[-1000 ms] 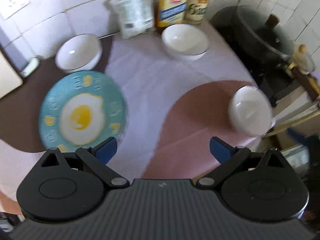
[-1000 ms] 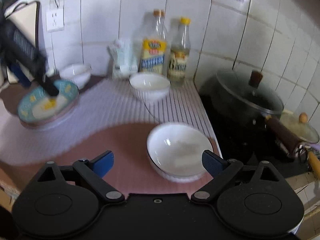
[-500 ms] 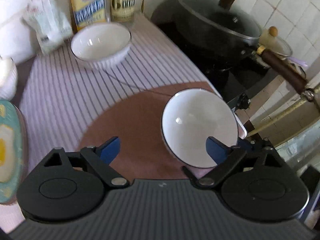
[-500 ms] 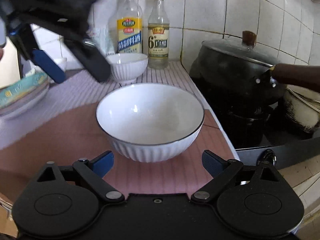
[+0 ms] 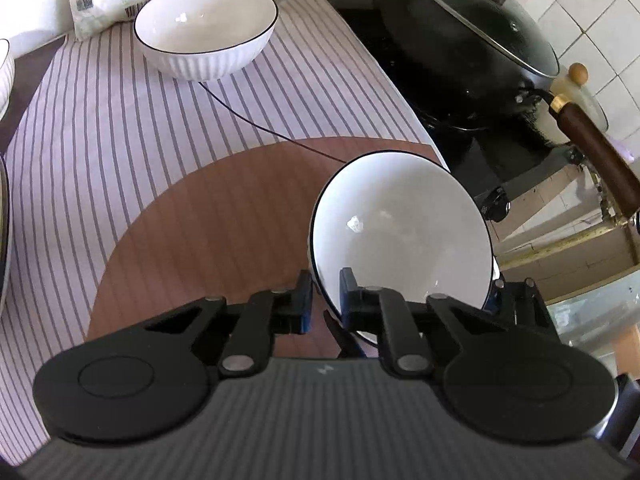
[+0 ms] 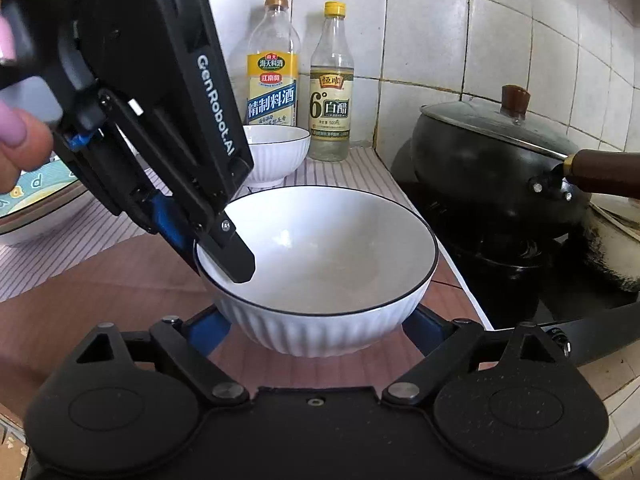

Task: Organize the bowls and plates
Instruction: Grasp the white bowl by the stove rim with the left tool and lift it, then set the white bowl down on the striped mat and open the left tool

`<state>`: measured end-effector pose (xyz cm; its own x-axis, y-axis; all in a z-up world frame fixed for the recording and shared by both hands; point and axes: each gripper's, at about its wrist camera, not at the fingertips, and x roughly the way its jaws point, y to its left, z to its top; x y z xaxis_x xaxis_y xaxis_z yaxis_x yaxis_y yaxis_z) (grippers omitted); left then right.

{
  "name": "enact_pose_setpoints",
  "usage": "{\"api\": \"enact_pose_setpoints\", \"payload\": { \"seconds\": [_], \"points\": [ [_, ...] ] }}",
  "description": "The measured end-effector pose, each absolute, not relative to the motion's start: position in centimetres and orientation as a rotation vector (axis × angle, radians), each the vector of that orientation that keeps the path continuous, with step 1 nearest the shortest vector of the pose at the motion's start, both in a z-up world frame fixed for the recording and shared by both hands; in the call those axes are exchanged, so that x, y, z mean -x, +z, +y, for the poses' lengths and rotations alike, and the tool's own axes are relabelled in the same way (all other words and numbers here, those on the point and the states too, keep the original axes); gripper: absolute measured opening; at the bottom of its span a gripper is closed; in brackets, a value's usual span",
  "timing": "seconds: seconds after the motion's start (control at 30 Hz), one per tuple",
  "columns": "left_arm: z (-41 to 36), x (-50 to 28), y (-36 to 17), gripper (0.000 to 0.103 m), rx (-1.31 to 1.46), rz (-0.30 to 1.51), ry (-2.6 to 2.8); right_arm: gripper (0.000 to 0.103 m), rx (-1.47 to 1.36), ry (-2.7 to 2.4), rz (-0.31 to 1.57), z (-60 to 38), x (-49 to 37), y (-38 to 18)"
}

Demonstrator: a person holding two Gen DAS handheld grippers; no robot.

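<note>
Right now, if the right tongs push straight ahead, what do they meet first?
Most likely the near white bowl, sitting between the right tongs, which are open; the left tongs are clamped on its rim.

I am looking at a near bowl (image 6: 320,272) that is white with a thin black rim line and ribbed sides; the far bowl (image 5: 206,30) is showing the same white and black rim. The mat (image 5: 120,120) under them is showing white with thin purple stripes, curving into a plain reddish-brown patch (image 5: 208,220). My left gripper (image 5: 325,300) is black with blue pads, as is my right gripper (image 6: 316,330). At the far left, a plate (image 6: 36,188) is showing teal with yellow marks. The wok (image 6: 480,168) on the right is black, its knob and handle dark brown. The two bottles (image 6: 272,68) are carrying yellow caps, one label yellow and blue.
</note>
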<state>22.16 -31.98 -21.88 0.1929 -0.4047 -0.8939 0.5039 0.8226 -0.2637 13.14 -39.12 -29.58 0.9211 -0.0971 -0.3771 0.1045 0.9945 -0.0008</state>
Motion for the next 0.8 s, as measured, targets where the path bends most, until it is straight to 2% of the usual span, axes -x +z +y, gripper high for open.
{"api": "enact_pose_setpoints", "payload": {
  "seconds": [0.5, 0.8],
  "points": [
    [-25.0, -23.6, -17.5, 0.013, -0.081, 1.139, -0.531, 0.095, 0.099, 0.051, 0.303, -35.0, -15.4, -26.2],
    [-21.3, -25.8, -18.2, 0.014, -0.018, 1.159, -0.44, 0.095, 0.145, 0.187, 0.322, -31.9, -18.9, -25.5]
  ]
}}
